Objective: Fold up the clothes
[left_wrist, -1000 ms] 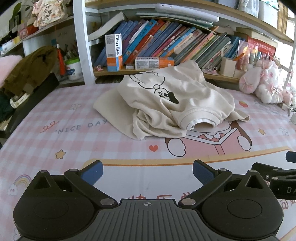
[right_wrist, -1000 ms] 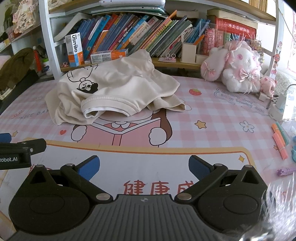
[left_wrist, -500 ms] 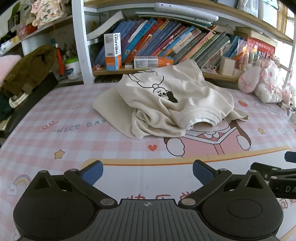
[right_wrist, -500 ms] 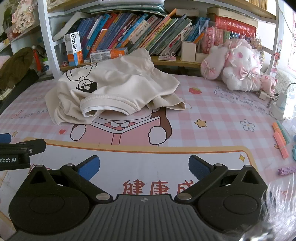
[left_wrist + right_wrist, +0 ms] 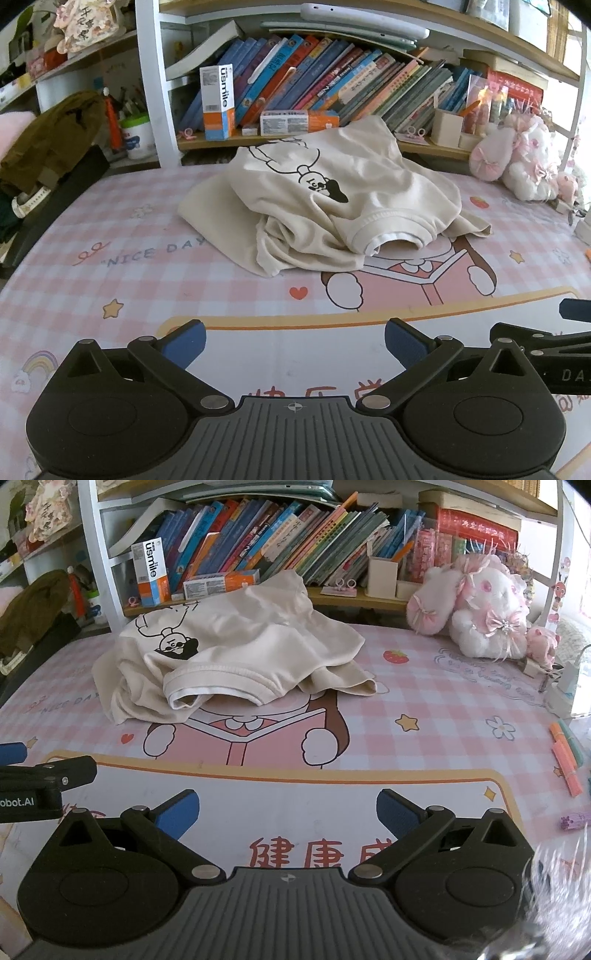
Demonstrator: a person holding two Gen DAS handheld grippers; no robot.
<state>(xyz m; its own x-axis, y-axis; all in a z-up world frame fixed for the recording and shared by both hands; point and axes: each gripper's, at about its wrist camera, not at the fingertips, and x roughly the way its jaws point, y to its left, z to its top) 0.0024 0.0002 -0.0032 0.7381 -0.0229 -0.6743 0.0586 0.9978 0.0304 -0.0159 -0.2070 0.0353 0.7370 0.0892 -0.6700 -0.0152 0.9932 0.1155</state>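
A cream T-shirt (image 5: 332,206) with a black cartoon print lies crumpled on the pink checked table mat (image 5: 147,266), its ribbed collar facing me; it also shows in the right wrist view (image 5: 236,657). My left gripper (image 5: 293,343) is open and empty, held above the mat well short of the shirt. My right gripper (image 5: 288,810) is open and empty, likewise short of the shirt. Each gripper's side shows at the edge of the other's view.
A bookshelf (image 5: 332,85) full of books stands right behind the shirt. A pink plush toy (image 5: 480,616) sits at the back right. Pens (image 5: 565,760) lie at the right edge. A brown garment (image 5: 48,144) and a dark object are at the left.
Both grippers have moved slightly forward toward the shirt; the shirt itself has not moved.
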